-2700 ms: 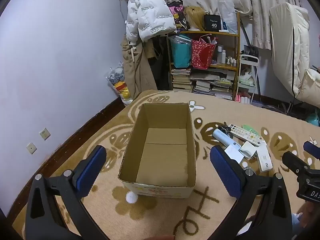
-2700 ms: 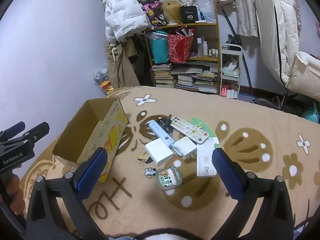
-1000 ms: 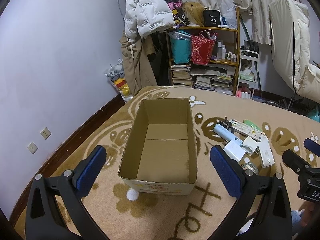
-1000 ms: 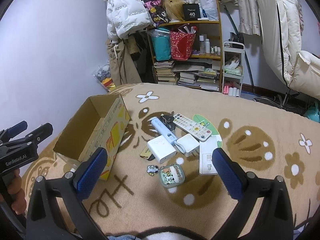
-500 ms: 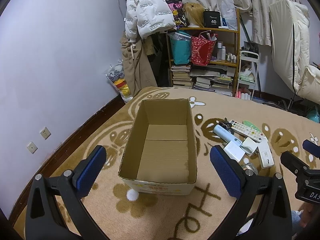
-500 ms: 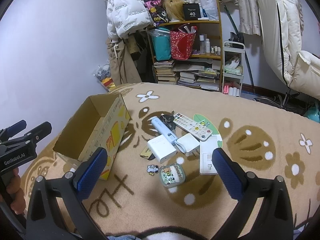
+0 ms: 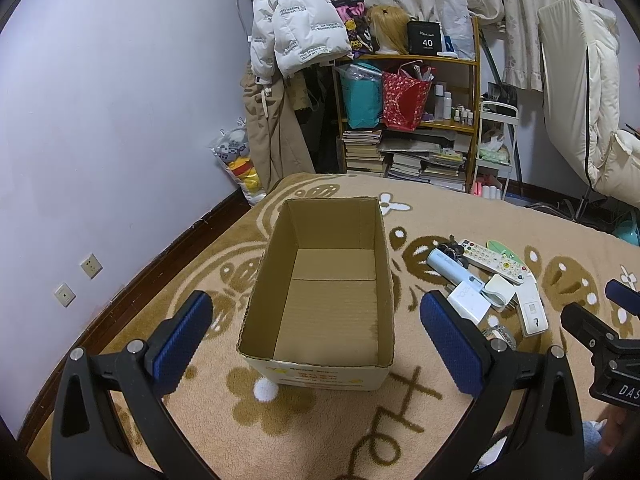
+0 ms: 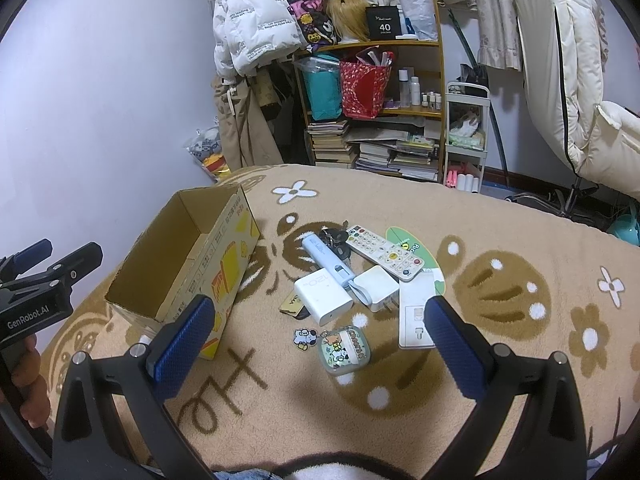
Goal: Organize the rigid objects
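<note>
— Tongs first: how do the two pairs stand?

— Both are spread wide with nothing between the blue pads. The left tongs (image 7: 316,332) hang over the near end of the box (image 7: 320,312), which fills the gap between their fingers. The right tongs (image 8: 316,336) hang above the blanket (image 8: 500,220), with the pile of small things ahead of them and partly between their fingers.

— Where is the box?

— It stands open-topped on the patterned blanket, to the left of the pile, and nothing shows on its cardboard floor. In the right view its printed yellow side faces the pile, and the left finger (image 8: 180,340) of the right tongs overlaps its near corner.

— And the pile?

— A remote (image 8: 384,252) lies farthest back, resting on a green card (image 8: 412,246). Left of it is a pale blue tube (image 8: 326,258), with dark keys (image 8: 334,238) between the two. In front sit a white charger (image 8: 324,292) and a smaller white block (image 8: 378,288), the tube's end lying across both. A flat white plate (image 8: 416,320) lies to the right, just beside the right finger (image 8: 454,342). Nearest the tongs are a cartoon case (image 8: 344,350) and a small sticker (image 8: 303,337), both within the gap between the fingers.

— Anything else?

— A hand (image 8: 30,384) grips the left tool's handle at the left edge of the right view.
</note>
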{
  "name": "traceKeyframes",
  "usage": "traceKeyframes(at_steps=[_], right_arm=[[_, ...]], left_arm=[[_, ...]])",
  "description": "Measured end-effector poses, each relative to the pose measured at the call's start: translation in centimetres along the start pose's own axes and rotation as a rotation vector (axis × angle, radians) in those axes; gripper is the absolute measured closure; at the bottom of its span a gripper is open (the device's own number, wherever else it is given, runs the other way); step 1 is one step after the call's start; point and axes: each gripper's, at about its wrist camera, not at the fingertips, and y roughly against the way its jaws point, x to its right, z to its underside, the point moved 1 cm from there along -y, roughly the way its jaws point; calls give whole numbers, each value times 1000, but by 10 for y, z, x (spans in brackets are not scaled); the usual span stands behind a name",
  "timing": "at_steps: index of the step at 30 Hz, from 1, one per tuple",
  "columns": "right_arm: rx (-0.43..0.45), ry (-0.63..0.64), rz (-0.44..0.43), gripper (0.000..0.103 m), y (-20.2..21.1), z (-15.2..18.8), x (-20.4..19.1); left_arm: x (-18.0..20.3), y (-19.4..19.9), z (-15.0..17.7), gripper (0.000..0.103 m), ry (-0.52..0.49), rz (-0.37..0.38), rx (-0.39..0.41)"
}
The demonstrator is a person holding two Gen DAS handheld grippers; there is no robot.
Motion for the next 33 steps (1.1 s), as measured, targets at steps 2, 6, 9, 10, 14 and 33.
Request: traceKeyframes(at_steps=[2, 6, 9, 10, 14, 33], right_arm=[[0, 0, 2, 0, 1, -1, 0], [-1, -1, 2, 0, -3, 2, 0], [-1, 0, 1, 0, -3, 2, 0], [-1, 2, 2, 0, -2, 2, 0], [-2, 0, 3, 0, -2, 2, 0], [-8, 7, 5, 0, -6, 8, 1]], left_arm=[[0, 0, 0, 0, 0, 0, 0], [-1, -1, 0, 0, -1, 0, -2], [0, -1, 0, 0, -1, -1, -2], [-1, -1, 1, 0, -1, -1, -2], [0, -1, 1, 0, -2, -2, -3], [1, -4, 1, 0, 3, -7, -26]])
